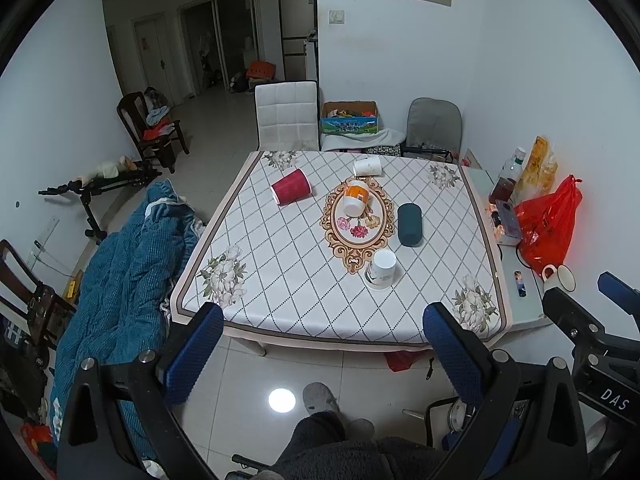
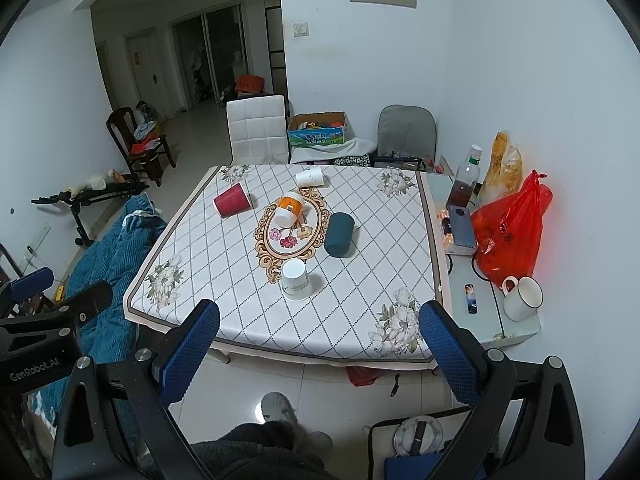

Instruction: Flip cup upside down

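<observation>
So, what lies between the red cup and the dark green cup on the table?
The orange-and-white cup lies on its side between the red cup and the dark green cup, on the oval flower pattern. Both wrist views show it.

"GenRobot.AI" is printed in white on the left tool (image 2: 36,292). The right tool (image 1: 612,292) carries the letters "DAS". The milk carton box (image 2: 318,136) bears Chinese characters, too small to make out.

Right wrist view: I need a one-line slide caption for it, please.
Open right hand-held gripper faces a table with five cups: one white cup inverted, four on their sides.
</observation>
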Demonstrator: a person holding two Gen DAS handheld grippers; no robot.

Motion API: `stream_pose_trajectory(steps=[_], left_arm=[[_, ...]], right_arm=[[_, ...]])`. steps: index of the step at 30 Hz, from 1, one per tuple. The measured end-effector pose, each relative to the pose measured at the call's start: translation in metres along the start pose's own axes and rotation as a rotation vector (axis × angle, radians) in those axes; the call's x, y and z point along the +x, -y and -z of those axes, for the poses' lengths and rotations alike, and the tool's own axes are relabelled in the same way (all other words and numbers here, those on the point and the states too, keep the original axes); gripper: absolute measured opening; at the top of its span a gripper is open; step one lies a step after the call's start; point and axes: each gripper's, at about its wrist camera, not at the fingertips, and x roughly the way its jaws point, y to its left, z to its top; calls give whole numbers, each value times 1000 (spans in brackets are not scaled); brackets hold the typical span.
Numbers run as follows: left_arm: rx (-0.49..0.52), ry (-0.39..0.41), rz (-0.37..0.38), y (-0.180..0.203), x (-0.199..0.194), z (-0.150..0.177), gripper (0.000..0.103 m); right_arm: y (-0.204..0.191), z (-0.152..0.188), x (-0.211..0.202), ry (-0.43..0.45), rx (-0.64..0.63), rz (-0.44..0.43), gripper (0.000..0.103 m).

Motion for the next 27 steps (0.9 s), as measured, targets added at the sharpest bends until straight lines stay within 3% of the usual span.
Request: stream_pose_trajectory(steps=[27], left_arm=[[17,-14,-9,-2,9,-2,102]], right_arm=[[1,5,3,-7,3,-8,102]])
